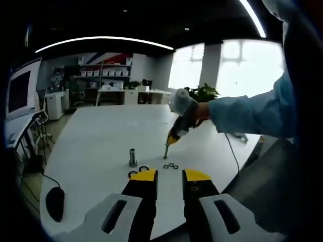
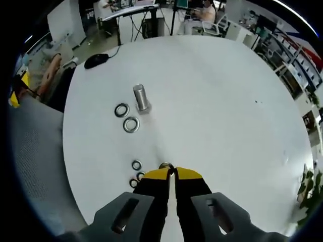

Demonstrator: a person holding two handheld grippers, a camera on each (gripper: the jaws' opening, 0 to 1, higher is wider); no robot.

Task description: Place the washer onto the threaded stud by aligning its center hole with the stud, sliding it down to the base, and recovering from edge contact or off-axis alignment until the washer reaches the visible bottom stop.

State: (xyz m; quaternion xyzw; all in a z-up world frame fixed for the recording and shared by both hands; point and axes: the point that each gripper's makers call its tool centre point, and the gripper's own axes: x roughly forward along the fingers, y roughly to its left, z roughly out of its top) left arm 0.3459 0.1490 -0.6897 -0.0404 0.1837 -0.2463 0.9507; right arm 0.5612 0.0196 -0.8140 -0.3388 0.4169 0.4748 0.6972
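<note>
My right gripper (image 2: 172, 174) has its jaws almost together, and a small metal washer (image 2: 166, 166) shows at their tips. In the left gripper view the right gripper (image 1: 170, 140), held by a hand in a light blue sleeve, points down onto the top of a small upright stud (image 1: 165, 151). A larger threaded stud (image 2: 141, 97) (image 1: 132, 157) stands upright further off on the white table (image 2: 227, 111). My left gripper (image 1: 170, 176) hangs open near the table's edge with nothing between its jaws.
Two large washers (image 2: 121, 110) (image 2: 131, 124) lie beside the big stud. Three small washers (image 2: 136, 164) lie left of my right jaws. A black mouse (image 2: 94, 61) (image 1: 54, 202) rests near the table's rim. Desks, shelves and a monitor (image 1: 20, 93) stand around the table.
</note>
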